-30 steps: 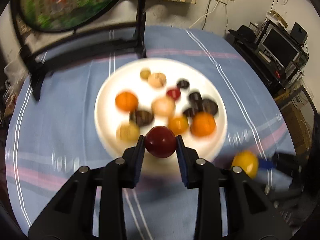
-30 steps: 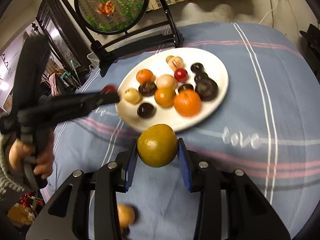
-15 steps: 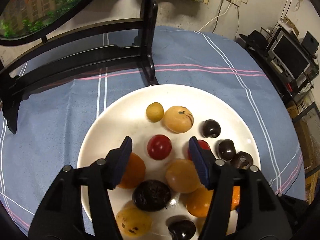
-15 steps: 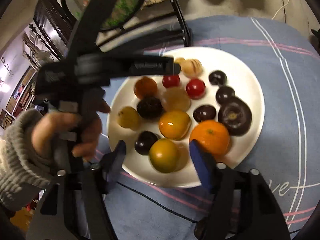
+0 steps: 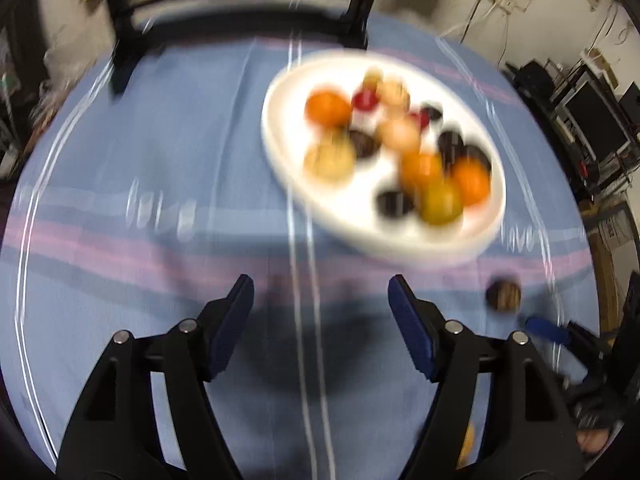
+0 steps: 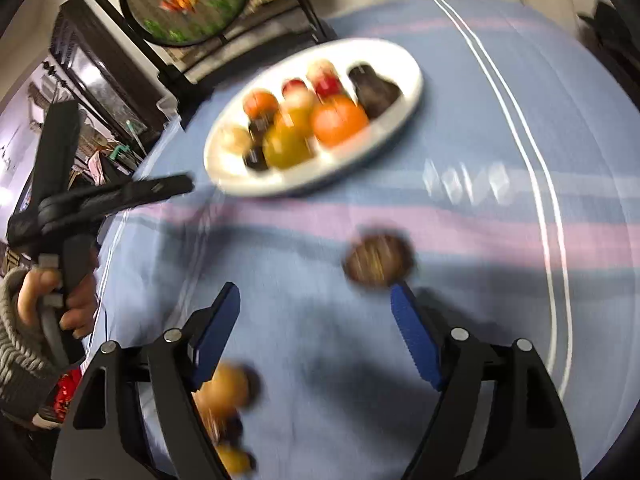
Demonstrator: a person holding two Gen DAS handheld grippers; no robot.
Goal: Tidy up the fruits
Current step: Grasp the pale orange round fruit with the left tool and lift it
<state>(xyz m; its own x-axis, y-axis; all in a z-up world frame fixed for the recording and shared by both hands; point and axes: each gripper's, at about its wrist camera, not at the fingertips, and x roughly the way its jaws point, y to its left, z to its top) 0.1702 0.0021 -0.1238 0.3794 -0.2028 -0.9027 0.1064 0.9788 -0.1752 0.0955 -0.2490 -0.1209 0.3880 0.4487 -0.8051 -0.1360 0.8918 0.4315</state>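
Both my grippers empty, jaws opening wide. Left gripper hangs over bare blue striped cloth on the bench, nothing between the jaws. Right gripper likewise, nothing between its jaws; the brown mottled fruit lies on the cloth just beyond my right-hand blue pad, near it but I cannot tell if touching.

White plate sits farther off, loaded: big orange, yellow-green citrus, red and dark small fruits, all blurred. More loose fruit near me: a tan-orange one partly behind my right gripper's left finger, and another small yellow one lower still.

Handling guess: the brown fruit looks small, round and light, probably firm-skinned but it will roll on cloth. Take it across its widest middle, pads on opposite sides, come down from above, close gently so it doesn't squirt out. Smooth skin could slip. The plate is crowded, so set it into a gap rather than on top.

Heavy motion blur in both views; fine detail uncertain.
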